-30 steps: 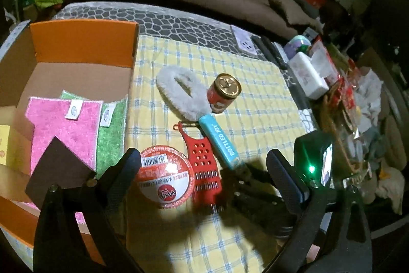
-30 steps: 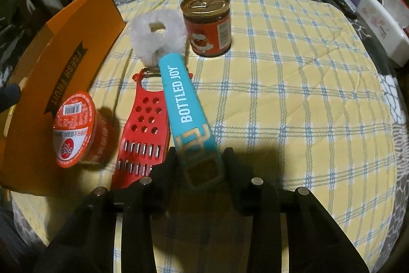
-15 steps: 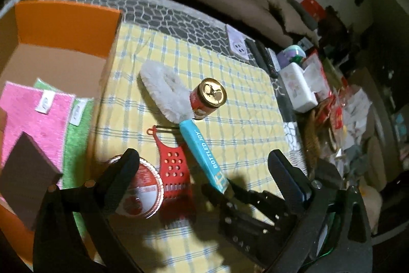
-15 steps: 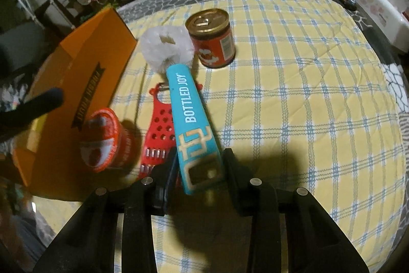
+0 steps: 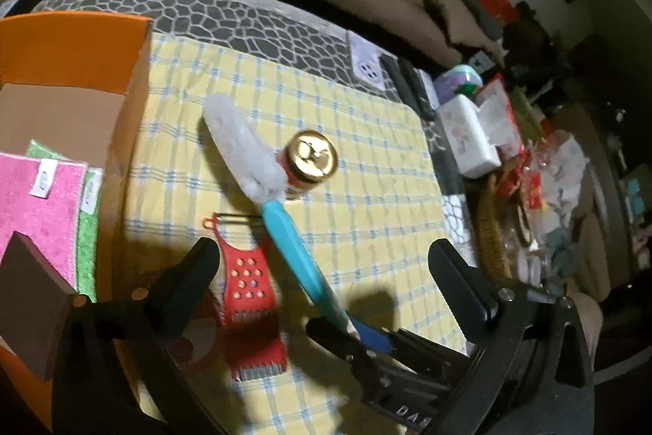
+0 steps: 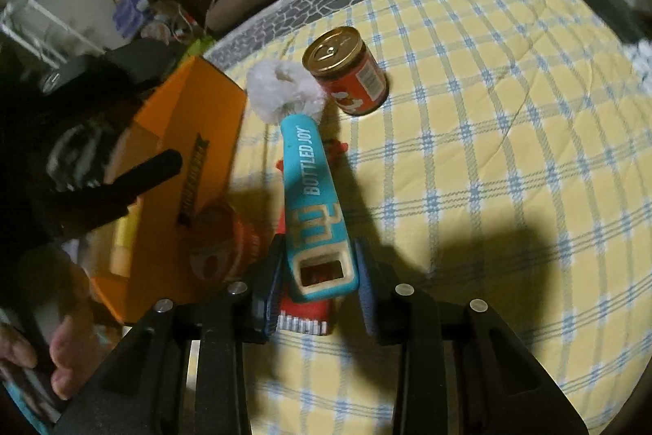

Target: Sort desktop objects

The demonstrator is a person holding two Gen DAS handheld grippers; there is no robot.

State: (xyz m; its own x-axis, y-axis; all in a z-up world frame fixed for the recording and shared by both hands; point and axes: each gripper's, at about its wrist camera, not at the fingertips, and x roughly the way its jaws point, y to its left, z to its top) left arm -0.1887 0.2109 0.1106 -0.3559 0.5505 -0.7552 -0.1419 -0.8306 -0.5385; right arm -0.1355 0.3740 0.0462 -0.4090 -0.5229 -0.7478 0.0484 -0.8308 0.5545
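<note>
Our right tongs [image 6: 318,282] clamp the turquoise-handled, white-fluffy bottle brush [image 6: 311,198], apparently lifted above the red plastic grater [image 5: 249,292] on the yellow checked worktop [image 6: 489,149]; our left tongs [image 5: 322,272] gape wide, empty.

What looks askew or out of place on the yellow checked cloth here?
Only the teal-handled brush with a fluffy white head: the right gripper clamps its handle end, so it slants up over the flat red plastic grater. The gold-lidded red can stands upright; nothing spilled.
</note>
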